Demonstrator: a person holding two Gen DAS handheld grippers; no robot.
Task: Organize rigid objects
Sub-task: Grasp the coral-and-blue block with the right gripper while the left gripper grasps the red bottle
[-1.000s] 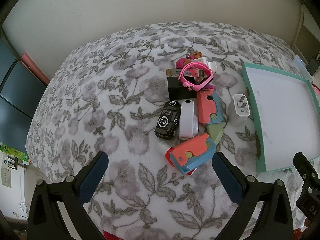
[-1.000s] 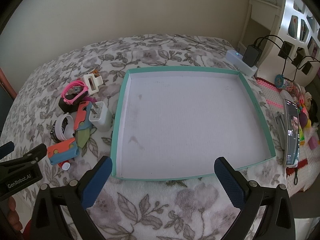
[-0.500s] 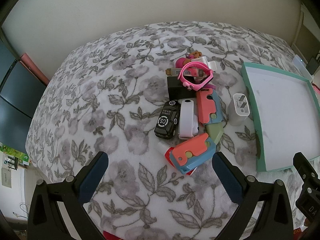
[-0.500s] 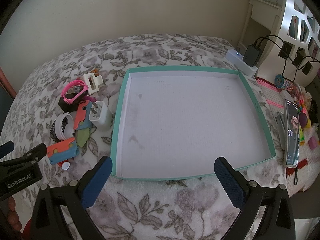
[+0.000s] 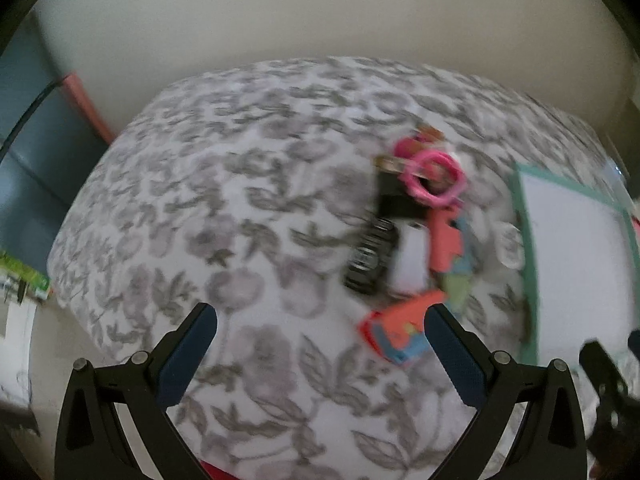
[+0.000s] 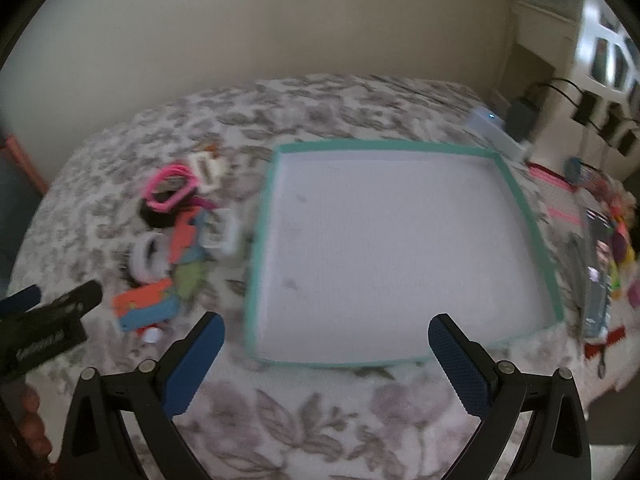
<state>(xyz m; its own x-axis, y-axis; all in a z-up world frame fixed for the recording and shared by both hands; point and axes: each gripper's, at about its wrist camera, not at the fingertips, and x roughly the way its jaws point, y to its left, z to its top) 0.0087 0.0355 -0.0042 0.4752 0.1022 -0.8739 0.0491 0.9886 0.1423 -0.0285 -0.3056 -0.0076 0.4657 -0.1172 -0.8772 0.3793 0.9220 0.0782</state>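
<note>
You hold two grippers. Your left gripper (image 5: 320,332) has its fingers spread wide with nothing between them, and so does your right gripper (image 6: 326,338). Both float above the flowery blanket (image 5: 240,208).

There is one tray (image 6: 520,204) with a green rim, and nothing lies in it. Just left of the tray sits one pile of small toys (image 6: 176,240). Both pictures are blurry, so you cannot count them all. You can pick out one pink ring (image 5: 434,180), two orange-and-blue pieces (image 5: 400,330), one white band (image 5: 410,260), one black toy car (image 5: 370,258) and one white plug (image 6: 222,234).

The blanket left of the pile is bare and wide. The tray's near edge lies just past your right gripper's fingers. Far right, clutter crowds the tray's side.
</note>
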